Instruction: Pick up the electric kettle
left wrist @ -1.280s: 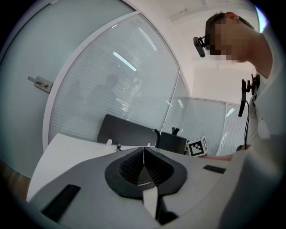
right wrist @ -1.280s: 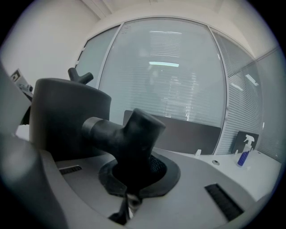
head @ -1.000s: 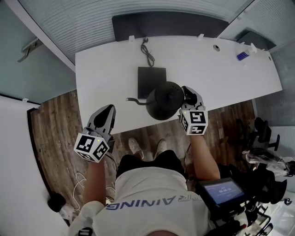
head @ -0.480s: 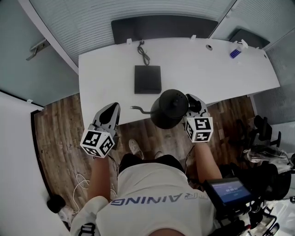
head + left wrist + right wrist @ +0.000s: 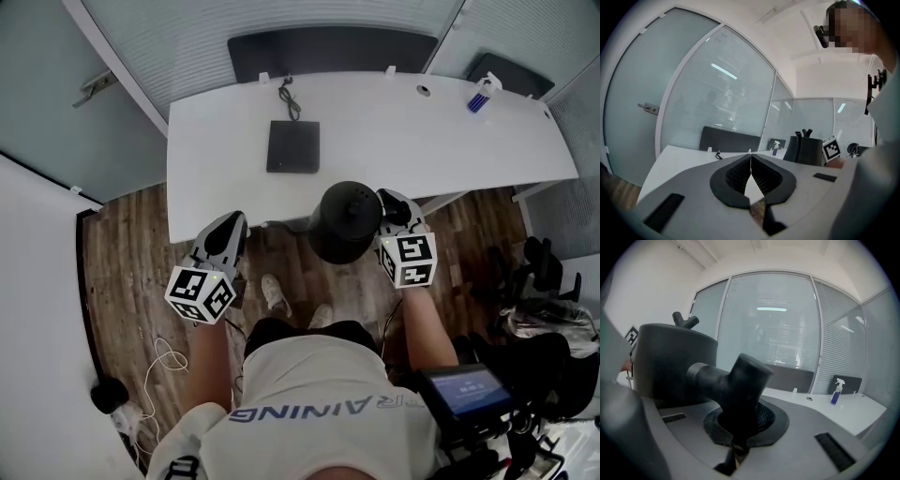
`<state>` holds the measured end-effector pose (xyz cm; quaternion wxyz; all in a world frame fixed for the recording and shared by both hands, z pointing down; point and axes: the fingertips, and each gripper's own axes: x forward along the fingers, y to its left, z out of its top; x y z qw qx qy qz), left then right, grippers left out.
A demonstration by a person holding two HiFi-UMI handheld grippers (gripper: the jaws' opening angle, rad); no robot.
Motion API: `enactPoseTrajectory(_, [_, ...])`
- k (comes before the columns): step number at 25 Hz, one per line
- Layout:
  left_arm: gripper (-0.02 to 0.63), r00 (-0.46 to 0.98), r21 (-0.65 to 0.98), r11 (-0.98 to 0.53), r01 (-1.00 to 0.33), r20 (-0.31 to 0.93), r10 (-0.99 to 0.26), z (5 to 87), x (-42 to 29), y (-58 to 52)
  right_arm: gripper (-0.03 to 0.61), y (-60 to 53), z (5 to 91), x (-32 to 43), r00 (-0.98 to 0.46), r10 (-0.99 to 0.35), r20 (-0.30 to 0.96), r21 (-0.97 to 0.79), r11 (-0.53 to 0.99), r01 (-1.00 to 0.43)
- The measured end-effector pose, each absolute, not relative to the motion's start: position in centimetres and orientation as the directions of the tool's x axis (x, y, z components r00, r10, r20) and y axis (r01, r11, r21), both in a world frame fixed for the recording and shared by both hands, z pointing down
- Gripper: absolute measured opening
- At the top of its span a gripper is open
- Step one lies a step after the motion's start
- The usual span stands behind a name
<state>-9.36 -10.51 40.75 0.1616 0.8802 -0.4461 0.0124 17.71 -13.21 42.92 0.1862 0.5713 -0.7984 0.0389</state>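
Note:
The black electric kettle [image 5: 345, 222] hangs in the air just off the white table's front edge [image 5: 206, 220], over the wooden floor. My right gripper [image 5: 386, 204] is shut on its handle at the kettle's right side. In the right gripper view the thick black handle [image 5: 740, 385] fills the jaws and the kettle body [image 5: 675, 364] stands to the left. My left gripper [image 5: 231, 225] is shut with nothing in it, left of the kettle and apart from it; its pads [image 5: 751, 161] meet. The kettle [image 5: 806, 147] shows at the right in the left gripper view.
The kettle's flat black base [image 5: 292, 146] lies on the table with its cord [image 5: 286, 94] running to the back edge. A blue spray bottle [image 5: 478, 97] stands at the far right. A dark panel lines the table's back. Equipment and a screen [image 5: 459, 389] sit at my right.
Both grippers have drawn back toward the person. The kettle went with the right gripper, from above the table near its base to beyond the front edge. The grip is unchanged.

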Motion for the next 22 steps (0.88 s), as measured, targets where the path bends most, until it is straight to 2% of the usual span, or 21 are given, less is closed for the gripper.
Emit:
enactPoseTrajectory(8, [0.017, 0.583, 0.229, -0.544, -0.808, 0.173, -0.794, 39.8, -8.6, -6.3, 0.009, -8.3, 41.1, 18.1, -0.309, -0.903, 0.298, 0.121, 0.357, -0.926])
enactPoseTrajectory(22, [0.017, 0.639, 0.209, -0.607, -0.767, 0.156, -0.753, 39.2, -10.2, -6.5, 0.009, -5.3, 39.0, 15.3, -0.284, -0.920, 0.269, 0.105, 0.321, -0.941])
